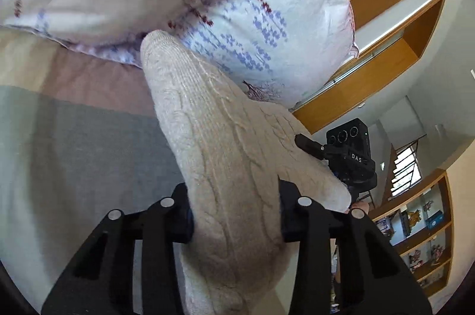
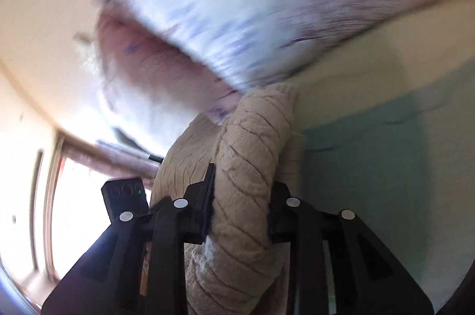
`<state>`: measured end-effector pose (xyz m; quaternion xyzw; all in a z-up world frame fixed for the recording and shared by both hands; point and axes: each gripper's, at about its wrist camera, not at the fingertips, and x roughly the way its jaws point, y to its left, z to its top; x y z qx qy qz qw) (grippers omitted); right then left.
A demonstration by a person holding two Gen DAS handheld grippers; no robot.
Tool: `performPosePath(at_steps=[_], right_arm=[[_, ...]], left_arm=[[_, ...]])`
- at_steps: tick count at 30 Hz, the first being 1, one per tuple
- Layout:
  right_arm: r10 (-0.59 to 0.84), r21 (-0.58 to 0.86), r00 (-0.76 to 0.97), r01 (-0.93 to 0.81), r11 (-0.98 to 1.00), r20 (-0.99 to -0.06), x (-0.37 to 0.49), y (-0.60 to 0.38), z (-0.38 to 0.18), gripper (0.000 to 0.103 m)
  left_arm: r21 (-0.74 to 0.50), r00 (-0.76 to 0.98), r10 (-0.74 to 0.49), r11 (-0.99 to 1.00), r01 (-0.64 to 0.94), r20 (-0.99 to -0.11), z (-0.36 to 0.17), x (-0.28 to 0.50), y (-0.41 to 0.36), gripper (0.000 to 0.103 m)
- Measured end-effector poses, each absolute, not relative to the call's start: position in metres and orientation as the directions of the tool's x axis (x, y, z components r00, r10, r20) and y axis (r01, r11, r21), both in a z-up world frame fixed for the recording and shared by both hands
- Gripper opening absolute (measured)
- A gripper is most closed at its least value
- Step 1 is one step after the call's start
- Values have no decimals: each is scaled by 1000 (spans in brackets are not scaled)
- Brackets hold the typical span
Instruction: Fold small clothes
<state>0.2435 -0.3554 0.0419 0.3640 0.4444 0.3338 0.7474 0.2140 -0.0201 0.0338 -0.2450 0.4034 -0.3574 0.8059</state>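
A beige cable-knit garment (image 1: 219,142) is held up off the bed between both grippers. My left gripper (image 1: 234,214) is shut on one bunched end of it; the knit stretches forward from the jaws toward a pillow. My right gripper (image 2: 240,214) is shut on the other end of the knit garment (image 2: 249,166), which bulges between and above the jaws. The right gripper's body and one finger show in the left wrist view (image 1: 350,154), at the garment's right edge. The left gripper's body shows in the right wrist view (image 2: 124,196).
A white pillow with blue and red print (image 1: 255,18) lies just beyond the garment, blurred in the right wrist view (image 2: 237,18). The bed sheet has grey, pink and cream stripes (image 1: 74,137). Wooden shelves (image 1: 421,226) and a window stand at the right.
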Motion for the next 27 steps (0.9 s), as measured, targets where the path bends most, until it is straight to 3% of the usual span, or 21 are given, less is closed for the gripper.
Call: performPosePath(at_steps=[2,4,6,10,11,13,15,17,19,21,23,24,27], right_arm=[[797,785,356,-219,579,-489,246,-324,39,34],[753,750,310,-155,643,-581,254,-306,20,44],[774,798,314,-78,598,-549,253,-314,9,51],[766,824,390,-33,566,-511,241,-342,11,58],[775,836,386,-18,548,-500,243,-346,9,57],[786,832,354,-37,554,-507,249,-334,4,19],[683,732,405,-47,680,-608,256,-320,8,10],[592,672,468,5,741,-656,263,-324,10,10],[545,636,468,49,770,-696,272,-326,10,10],[543,628,464,37,778,-700,267,-328,19,15],[510,607,554,-11,795,-658,239,-334,48,26],[536,633,586,-50,773,-608,224,-339,59,40],[680,730,597,-216,648,-427,174,-342,85,46]], left_arm=[[-587,476,-672,735,338,-567,32,207,4,54],[-500,484,-554,829,251,-677,22,206,21,55],[-482,532,-535,840,250,-656,27,195,38,56],[-356,707,-472,878,320,-527,68,161,37,68],[-342,709,-487,871,353,-510,74,157,29,70],[-331,660,-543,839,431,-519,78,157,-5,71],[-313,593,-570,816,485,-568,70,160,-31,69],[-297,511,-551,816,496,-660,48,163,-45,44],[-293,511,-541,823,487,-668,35,162,-43,39],[-314,520,-557,817,485,-647,34,157,-31,39],[-366,513,-592,798,478,-621,33,157,-23,48],[-375,511,-602,791,483,-613,32,156,-20,50],[-349,522,-597,793,499,-610,31,150,-33,60]])
